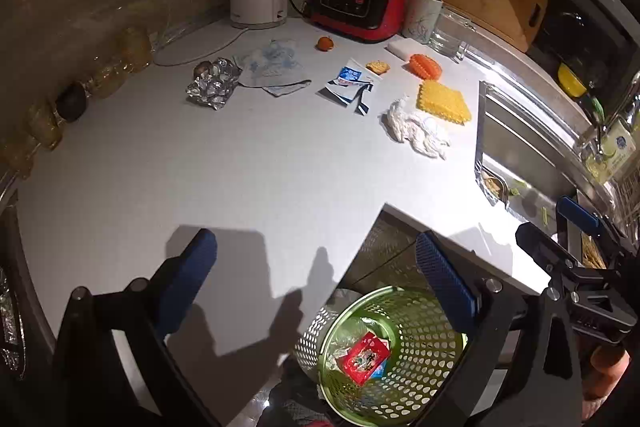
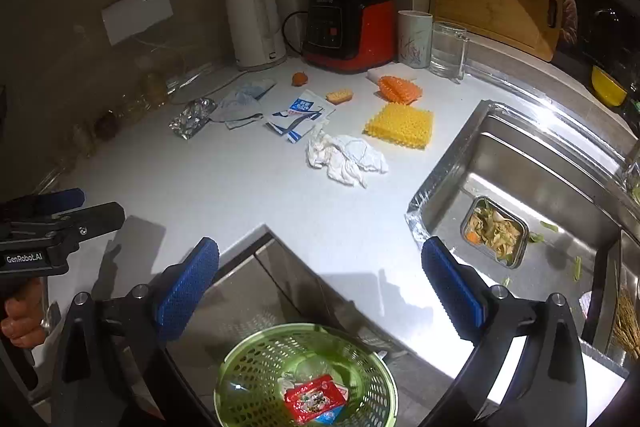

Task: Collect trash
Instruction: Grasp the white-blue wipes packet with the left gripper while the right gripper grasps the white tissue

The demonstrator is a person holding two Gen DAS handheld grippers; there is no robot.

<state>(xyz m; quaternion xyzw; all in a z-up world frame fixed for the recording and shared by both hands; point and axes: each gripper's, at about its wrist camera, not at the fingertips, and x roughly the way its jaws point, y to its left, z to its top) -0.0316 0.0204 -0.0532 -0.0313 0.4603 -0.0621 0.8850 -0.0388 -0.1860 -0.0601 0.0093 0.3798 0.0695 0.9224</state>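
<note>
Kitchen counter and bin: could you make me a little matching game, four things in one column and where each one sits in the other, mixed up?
Things:
1. red wrapper
2. crumpled white tissue
3. food container
4. crumpled foil

Places:
A. in the steel sink
B. on the counter, just in front of the yellow bumpy pad
C. inside the green basket
D. on the counter, at the left end of the row of litter

Pairs: 1-C, 2-B, 3-A, 4-D

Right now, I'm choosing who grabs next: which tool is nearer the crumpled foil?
Left. The left tool hangs open above the counter edge, the crumpled foil ahead to its left; the right tool is farther right, beside the sink.
</note>
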